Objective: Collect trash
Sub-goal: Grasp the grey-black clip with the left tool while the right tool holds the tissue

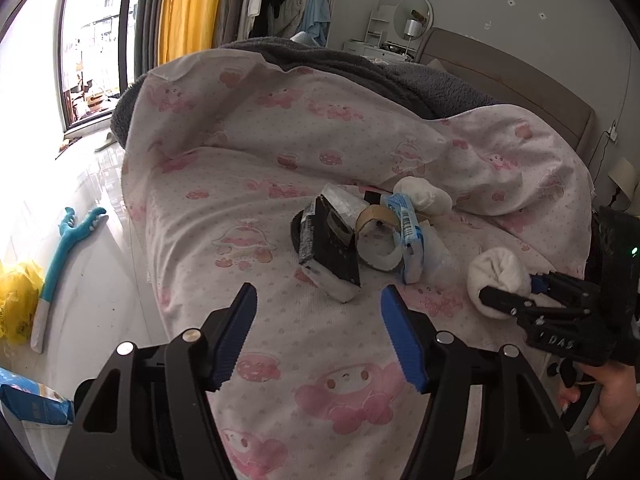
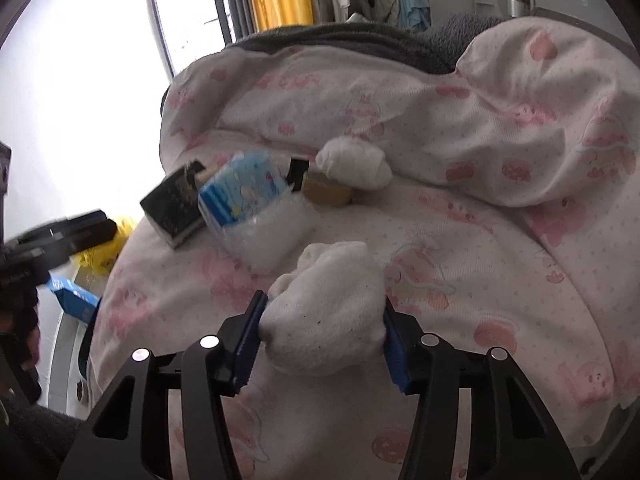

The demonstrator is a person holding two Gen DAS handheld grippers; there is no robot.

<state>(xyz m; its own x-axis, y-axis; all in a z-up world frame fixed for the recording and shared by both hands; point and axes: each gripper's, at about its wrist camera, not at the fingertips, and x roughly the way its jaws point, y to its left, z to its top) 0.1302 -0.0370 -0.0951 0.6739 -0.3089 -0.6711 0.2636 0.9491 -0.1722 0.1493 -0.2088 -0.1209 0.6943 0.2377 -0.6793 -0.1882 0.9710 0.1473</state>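
Left tongs (image 1: pixel 318 334) wide open, empty, hovering above bed (image 1: pixel 280 432), touching nothing. Trash pile straight ahead of them: black box (image 1: pixel 328 248), tape roll (image 1: pixel 378 242), blue wrapper (image 1: pixel 408 236), white wad (image 1: pixel 424 196) at the back; box long axis running away from tongs, slightly tilted. Closest to left tongs, so likely their next pick. Right tongs (image 2: pixel 322 336) clamped on white crumpled ball (image 2: pixel 328 312), pads pressing both sides, low over bed, right of pile. Yellow bag (image 1: pixel 16 300) on floor far left, possibly the drop spot.
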